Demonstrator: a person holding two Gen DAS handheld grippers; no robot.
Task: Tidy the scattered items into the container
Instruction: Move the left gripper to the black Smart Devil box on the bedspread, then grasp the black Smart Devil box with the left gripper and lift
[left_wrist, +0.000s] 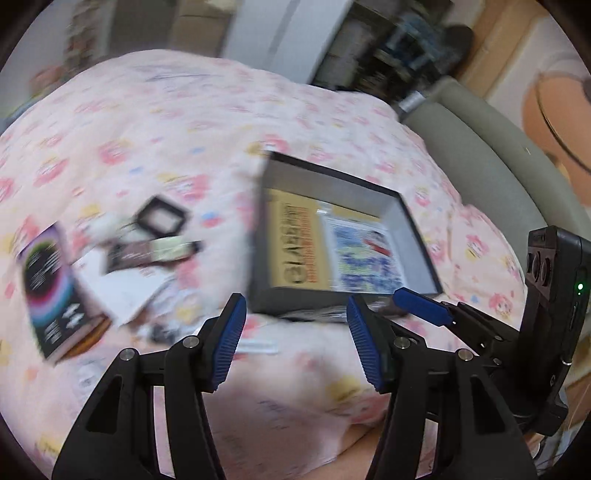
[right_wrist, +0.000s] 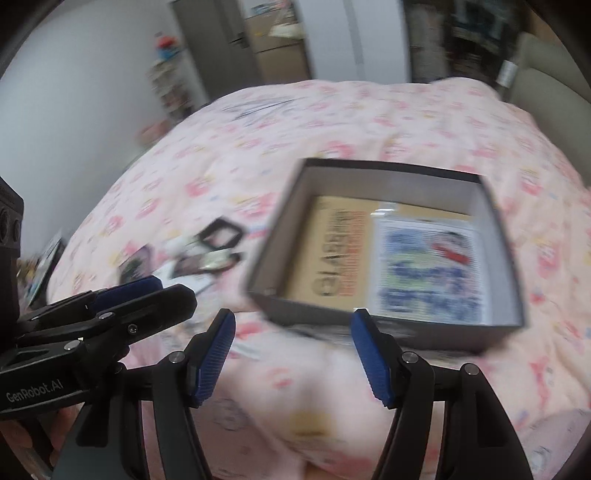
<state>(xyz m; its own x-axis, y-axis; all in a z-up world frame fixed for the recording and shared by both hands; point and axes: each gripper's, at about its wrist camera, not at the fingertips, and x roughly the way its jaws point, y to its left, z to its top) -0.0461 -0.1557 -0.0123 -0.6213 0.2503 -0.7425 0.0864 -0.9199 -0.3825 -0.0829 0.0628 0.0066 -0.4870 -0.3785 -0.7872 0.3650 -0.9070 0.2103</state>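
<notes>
Two grippers hang above a bed with a soft pink quilt (left_wrist: 155, 122), and both are empty, their jaws standing wide. The left gripper (left_wrist: 295, 343) looks over the near edge of the quilt; the right gripper (right_wrist: 291, 354) is just beside it, pointing more toward the box. Each has black plastic arms and blue ribbed pads, made to hold smooth things without slipping.

The container is a shallow rectangular box (left_wrist: 343, 301) of dark stiff card with a pale inside. It lies flat and open on the quilt, so things can go in from above. Inside it lie two flat items side by side: a tan booklet (left_wrist: 291, 240) with dark letters, and a white printed sheet (left_wrist: 364, 254) with blue drawing that seems to be in a clear sleeve.

The scattered items are well apart from the box, on its left. I see a thick black book (left_wrist: 51, 288) with a coloured ring on its cover, white loose papers (left_wrist: 125, 288), a small square black frame (left_wrist: 161, 218) and a brownish long packet (left_wrist: 155, 253). The blur hides what the smaller pieces are. I judge the tidying as partly done, and the wide jaws suit a next pick from this pile.
</notes>
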